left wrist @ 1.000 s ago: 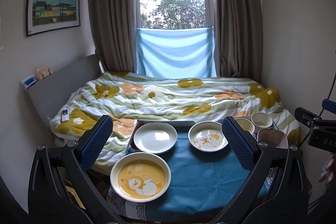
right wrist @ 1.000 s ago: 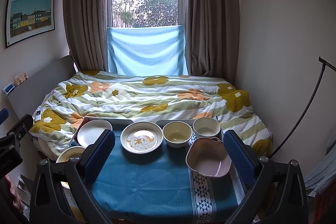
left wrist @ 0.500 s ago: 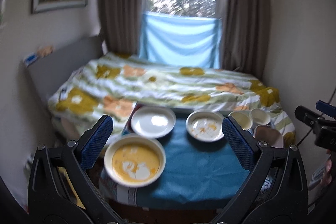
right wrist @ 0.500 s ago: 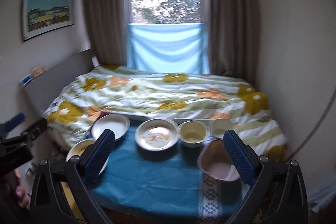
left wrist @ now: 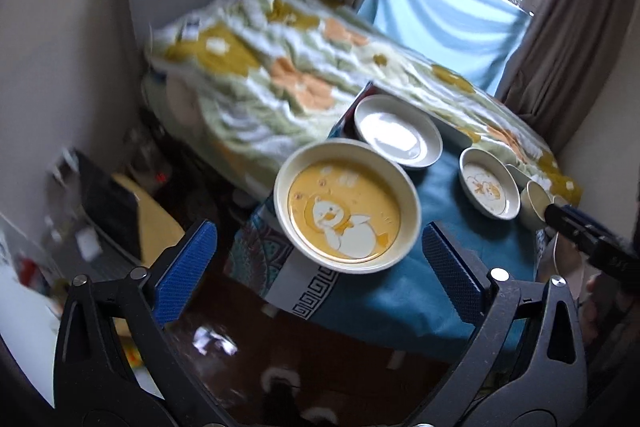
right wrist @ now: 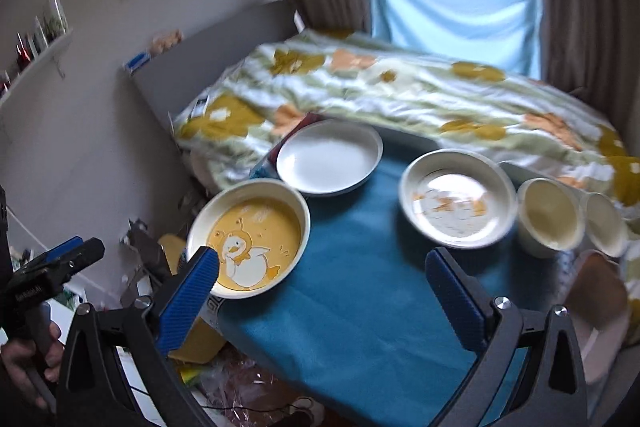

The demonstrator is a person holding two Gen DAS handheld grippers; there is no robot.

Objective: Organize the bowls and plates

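Yellow duck bowl (left wrist: 346,213), cream rim, sits at worktop (right wrist: 360,307) left near corner, on teal cloth. White plate (right wrist: 330,157) just behind it; small duck plate (right wrist: 458,205), two cups (right wrist: 550,219) rightward. Floral bed (right wrist: 400,95) beyond. Left tool (left wrist: 320,263) and right tool (right wrist: 322,287): both spread wide, holding nothing.

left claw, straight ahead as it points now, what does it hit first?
Likely the yellow duck bowl: it sits centred between the open left claw and just ahead, at the near left corner of the blue tablecloth. Depth is unclear; a flat path might pass over its rim.
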